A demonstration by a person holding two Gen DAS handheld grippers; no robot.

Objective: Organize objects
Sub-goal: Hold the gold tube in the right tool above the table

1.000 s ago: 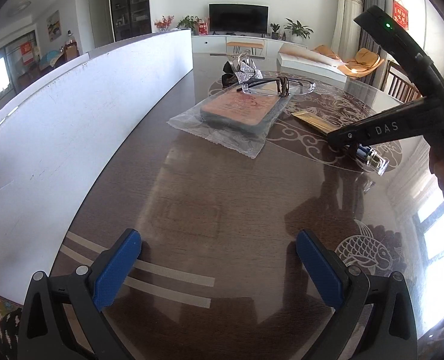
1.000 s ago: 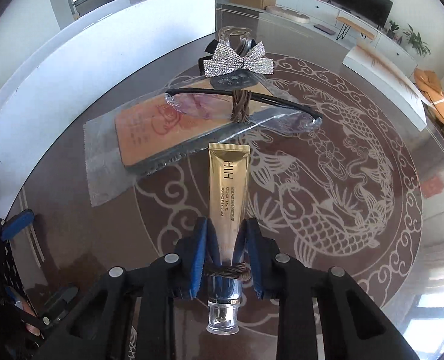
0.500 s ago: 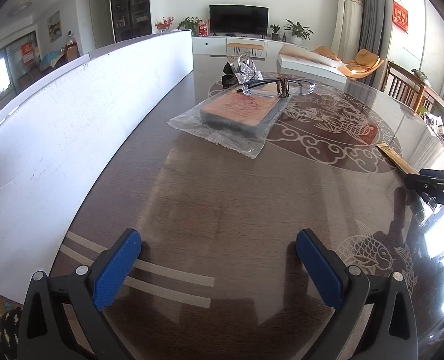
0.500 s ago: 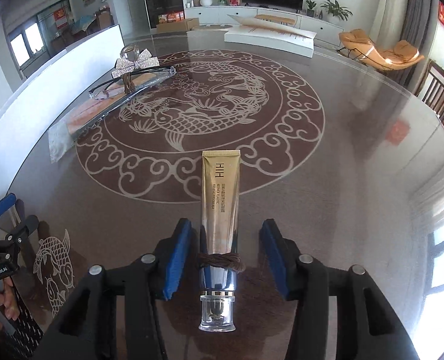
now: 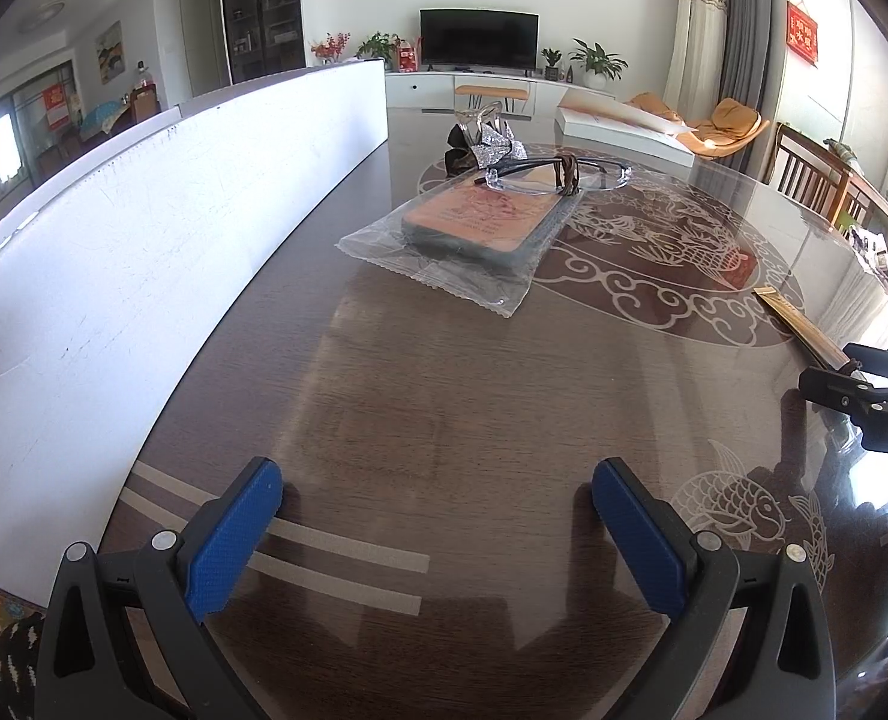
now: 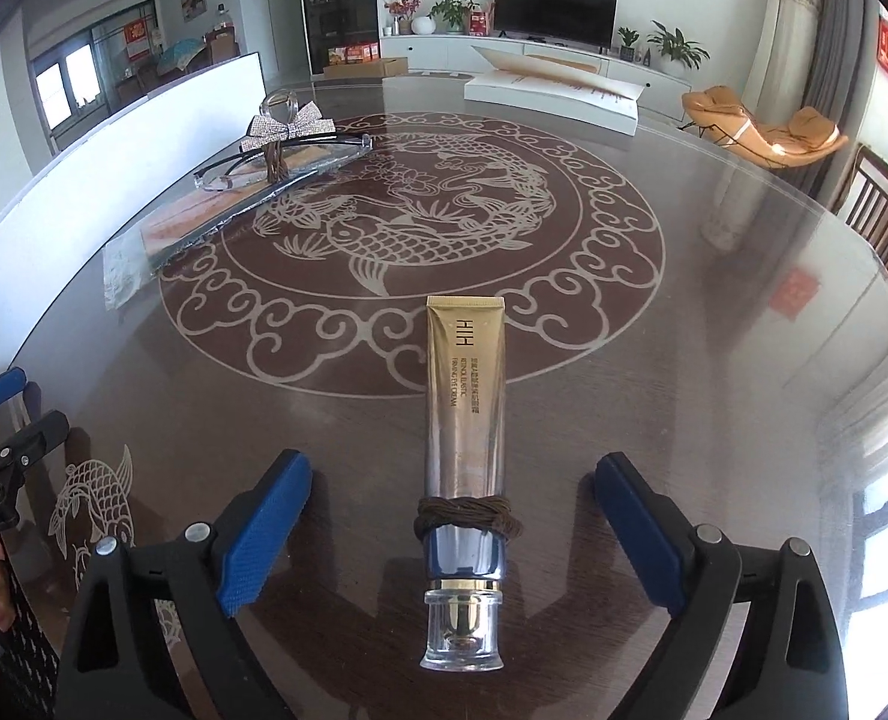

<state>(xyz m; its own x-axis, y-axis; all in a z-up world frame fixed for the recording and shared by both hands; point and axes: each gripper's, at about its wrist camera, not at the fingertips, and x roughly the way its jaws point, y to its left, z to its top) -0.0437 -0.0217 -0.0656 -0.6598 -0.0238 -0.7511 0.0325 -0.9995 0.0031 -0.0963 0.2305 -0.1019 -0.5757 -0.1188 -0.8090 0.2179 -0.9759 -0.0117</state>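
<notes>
Right gripper [image 6: 450, 516] jaws now wide, tube [image 6: 465, 396] released on table [image 6: 714, 312].

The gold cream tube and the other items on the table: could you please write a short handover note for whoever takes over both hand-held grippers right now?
Right hand-held gripper: open, empty; the gold cream tube lies flat on the table between its spread fingers, cap toward the camera, a brown hair tie wound round it.
Left hand-held gripper: open, empty, low over bare tabletop.
By the white board: wrapped pink packet, clear glasses resting across its far end, sparkly bow behind them.
Done: tube set down apart from that group.
Left: the packet, glasses and bow look untouched; probably one of these comes next.
</notes>
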